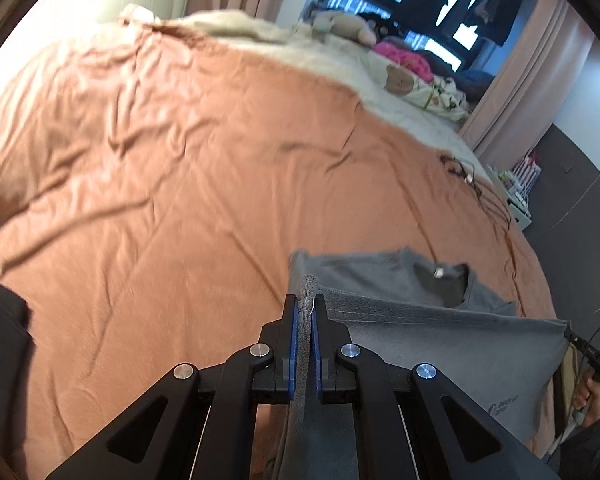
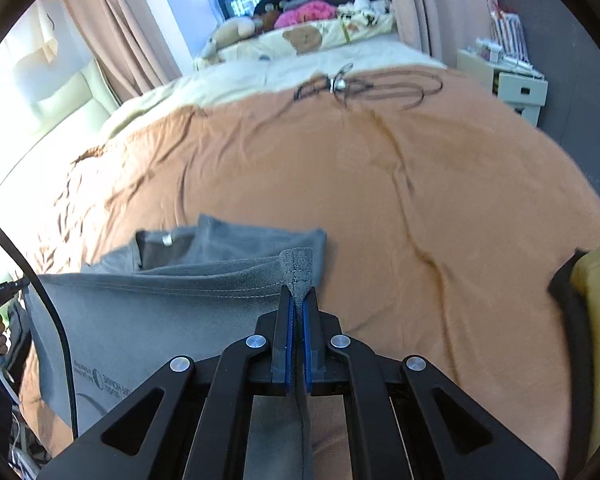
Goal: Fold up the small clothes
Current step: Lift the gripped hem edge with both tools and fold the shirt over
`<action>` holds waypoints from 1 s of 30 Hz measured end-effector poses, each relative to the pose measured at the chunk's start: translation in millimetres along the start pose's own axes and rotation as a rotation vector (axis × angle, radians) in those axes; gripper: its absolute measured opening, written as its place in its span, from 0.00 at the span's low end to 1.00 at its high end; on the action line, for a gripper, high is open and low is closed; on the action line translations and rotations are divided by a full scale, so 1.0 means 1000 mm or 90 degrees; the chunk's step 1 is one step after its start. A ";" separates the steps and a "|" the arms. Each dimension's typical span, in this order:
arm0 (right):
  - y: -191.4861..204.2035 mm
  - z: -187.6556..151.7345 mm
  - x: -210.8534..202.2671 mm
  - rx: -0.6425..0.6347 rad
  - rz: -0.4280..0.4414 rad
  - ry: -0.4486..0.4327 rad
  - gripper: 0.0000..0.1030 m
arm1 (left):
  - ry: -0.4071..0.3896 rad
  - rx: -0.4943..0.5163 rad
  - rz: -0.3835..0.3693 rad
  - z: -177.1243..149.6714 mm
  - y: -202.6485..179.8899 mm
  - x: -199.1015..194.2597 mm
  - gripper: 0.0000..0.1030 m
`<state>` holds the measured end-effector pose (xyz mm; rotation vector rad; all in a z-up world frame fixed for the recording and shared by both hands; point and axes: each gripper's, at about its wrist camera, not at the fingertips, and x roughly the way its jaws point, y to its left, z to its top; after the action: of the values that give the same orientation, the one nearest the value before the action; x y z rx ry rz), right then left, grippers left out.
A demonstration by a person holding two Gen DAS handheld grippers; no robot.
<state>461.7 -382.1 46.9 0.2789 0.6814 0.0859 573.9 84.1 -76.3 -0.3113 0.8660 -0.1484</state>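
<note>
A wide orange bedsheet [image 1: 188, 184] covers the bed, wrinkled but bare across most of its middle. At the far edge lies a cream blanket [image 1: 260, 36], and beyond it a bear-print pillow [image 2: 308, 38], a plush toy [image 1: 344, 22] and a pink bundle [image 2: 306, 12] against the window. A dark cable [image 2: 364, 88] is coiled on the sheet near the far side, well apart from the garment. A white bedside cabinet [image 2: 520, 88] stands past the right edge of the bed, and a yellow and black item [image 2: 592, 320] is cut off at the right rim of the right wrist view; what it is cannot be made out.

The grey T-shirt [image 1: 440, 344] is at the near side of the bed, its hem raised and stretched between the two tools while the collar end, with a small white label, lies on the sheet further away. Its long axis runs away from the cameras, neck pointing toward the far side; the taut hem runs crosswise. The printed logo reads mirrored, so the cloth is seen from the reverse.

The left gripper [image 1: 306, 310] has its jaws pinched tight on one hem corner; the right gripper [image 2: 297, 300] is clamped likewise on the other corner. The lower shirt body is hidden behind both tools, and motion blur softens the collar area.
</note>
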 end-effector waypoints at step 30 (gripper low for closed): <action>0.017 0.081 0.131 -0.015 -0.093 0.067 0.00 | 0.079 0.027 0.124 0.066 -0.021 0.159 0.06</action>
<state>614.4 -361.8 32.2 0.2022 0.8026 -0.0317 726.5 37.4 -144.2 -0.1777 1.0099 -0.0053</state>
